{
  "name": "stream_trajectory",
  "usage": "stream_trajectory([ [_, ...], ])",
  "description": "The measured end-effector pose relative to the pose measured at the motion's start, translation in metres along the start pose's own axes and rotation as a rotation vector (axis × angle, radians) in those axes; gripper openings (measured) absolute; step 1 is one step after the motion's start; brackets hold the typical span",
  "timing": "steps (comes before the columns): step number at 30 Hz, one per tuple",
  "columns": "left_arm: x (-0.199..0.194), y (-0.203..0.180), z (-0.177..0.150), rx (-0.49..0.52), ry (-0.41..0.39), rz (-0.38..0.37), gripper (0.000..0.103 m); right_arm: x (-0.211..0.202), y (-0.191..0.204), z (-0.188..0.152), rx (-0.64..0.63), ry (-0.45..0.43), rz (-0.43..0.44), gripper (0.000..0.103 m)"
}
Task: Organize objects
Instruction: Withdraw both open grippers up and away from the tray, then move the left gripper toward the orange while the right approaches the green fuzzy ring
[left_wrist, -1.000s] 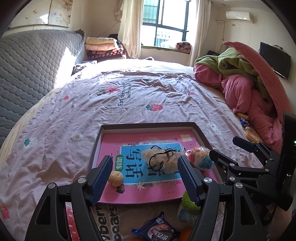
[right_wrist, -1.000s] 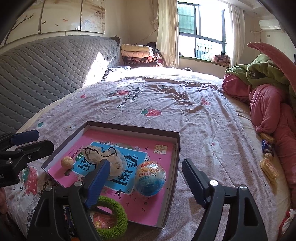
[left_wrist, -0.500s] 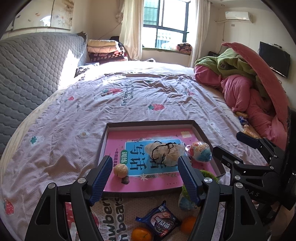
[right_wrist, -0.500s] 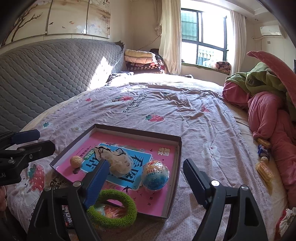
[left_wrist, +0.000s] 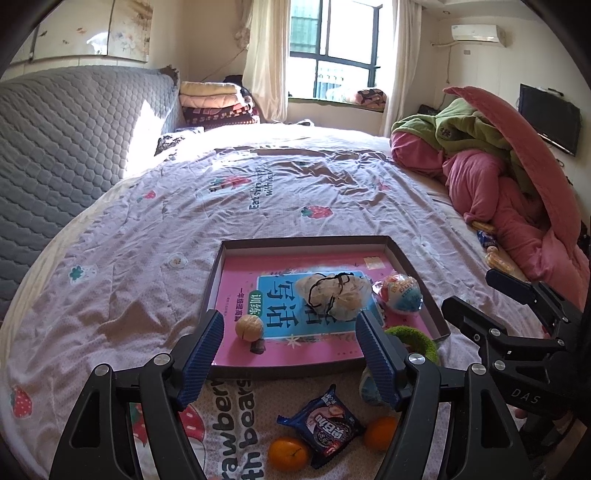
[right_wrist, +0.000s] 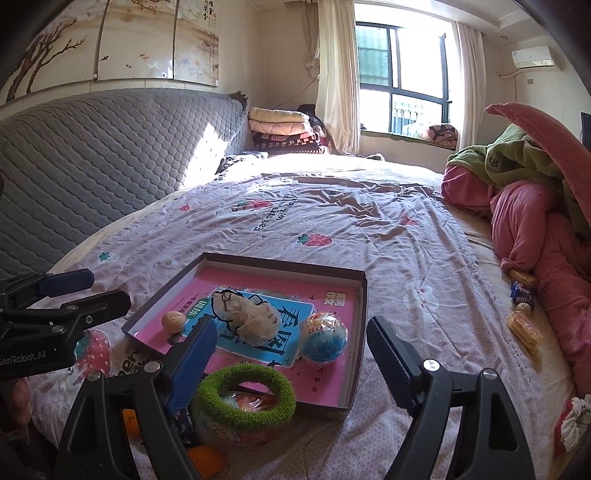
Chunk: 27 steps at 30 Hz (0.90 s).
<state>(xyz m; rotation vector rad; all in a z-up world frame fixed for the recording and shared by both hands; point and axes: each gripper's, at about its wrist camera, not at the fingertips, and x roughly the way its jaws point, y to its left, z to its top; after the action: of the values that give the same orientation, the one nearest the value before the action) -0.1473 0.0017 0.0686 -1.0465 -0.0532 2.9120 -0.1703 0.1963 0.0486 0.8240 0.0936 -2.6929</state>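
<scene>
A shallow box tray (left_wrist: 310, 242) (right_wrist: 360, 295) with a pink liner lies on the bed. It holds a walnut (left_wrist: 249, 328) (right_wrist: 173, 320), a pale mesh pouch with black cord (left_wrist: 336, 293) (right_wrist: 247, 317) and a blue-and-white wrapped ball (left_wrist: 400, 293) (right_wrist: 323, 339). In front of the tray lie a green fuzzy ring (left_wrist: 415, 338) (right_wrist: 245, 395), a cookie packet (left_wrist: 325, 430) and two oranges (left_wrist: 288, 452). My left gripper (left_wrist: 291, 354) is open and empty above the tray's near edge. My right gripper (right_wrist: 291, 358) is open and empty beside the ring.
A pink and green heap of bedding (left_wrist: 498, 173) lies at the right. Small snack packets (right_wrist: 522, 291) lie beside it. A grey quilted headboard (left_wrist: 74, 140) runs along the left. Folded blankets (left_wrist: 218, 99) are stacked at the far end.
Both grippers have pulled back and up from the tray. The packet, oranges and ring in front of it have come into view. Both stay open.
</scene>
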Motion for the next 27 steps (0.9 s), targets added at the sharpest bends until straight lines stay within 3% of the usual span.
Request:
stream_trajectory([
  [27,-0.032,0.003,-0.042,0.006,0.012,-0.005,0.077,-0.042,0.015,-0.031,0.02,-0.001,-0.005,0.084],
])
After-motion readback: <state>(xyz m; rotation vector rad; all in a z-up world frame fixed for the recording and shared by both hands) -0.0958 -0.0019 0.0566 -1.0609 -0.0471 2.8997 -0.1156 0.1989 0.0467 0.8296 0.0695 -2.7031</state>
